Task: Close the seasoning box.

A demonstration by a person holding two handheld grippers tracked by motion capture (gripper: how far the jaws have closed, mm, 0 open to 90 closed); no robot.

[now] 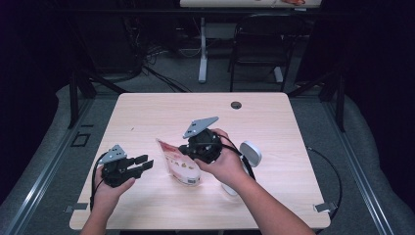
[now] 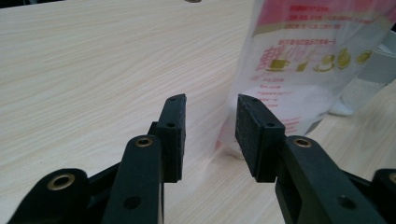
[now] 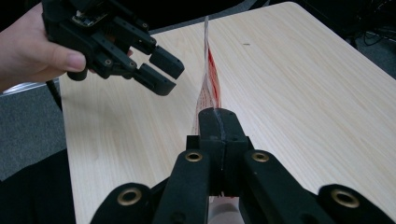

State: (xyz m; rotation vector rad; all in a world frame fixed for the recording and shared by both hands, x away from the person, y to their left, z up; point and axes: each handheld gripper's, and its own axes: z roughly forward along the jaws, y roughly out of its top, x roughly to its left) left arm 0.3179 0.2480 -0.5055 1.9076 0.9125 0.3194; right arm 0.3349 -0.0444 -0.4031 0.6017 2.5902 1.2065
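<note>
A thin, glossy plastic pouch stands near the middle of the table, a pale wood-grain laminate top with rounded corners and a small dark round grommet near its far edge. The pouch is translucent white below and pink-red above, its film slightly crinkled and shiny; in the left gripper view its face carries a pink band at the top, rows of small pink print and a line of yellow-green pictures, one like a cup, but the writing is too small and blurred to read. Seen edge-on in the right gripper view, the pouch is a flat, narrow sheet with a red-printed seam rising to a point. The right gripper, matte black plastic with brass-coloured pivot bushings, has its jaws pressed together on the near edge of the pouch, pinching it. The left gripper, of the same black build with a grey three-cornered plate on top, sits just beside the pouch toward the table's left; its fingers, faced with rough, dark rubbery rectangular pads, stand apart with nothing between them, the pouch just beyond the tips. A smooth white round object lies on the table behind the right hand, just beside the pouch
</note>
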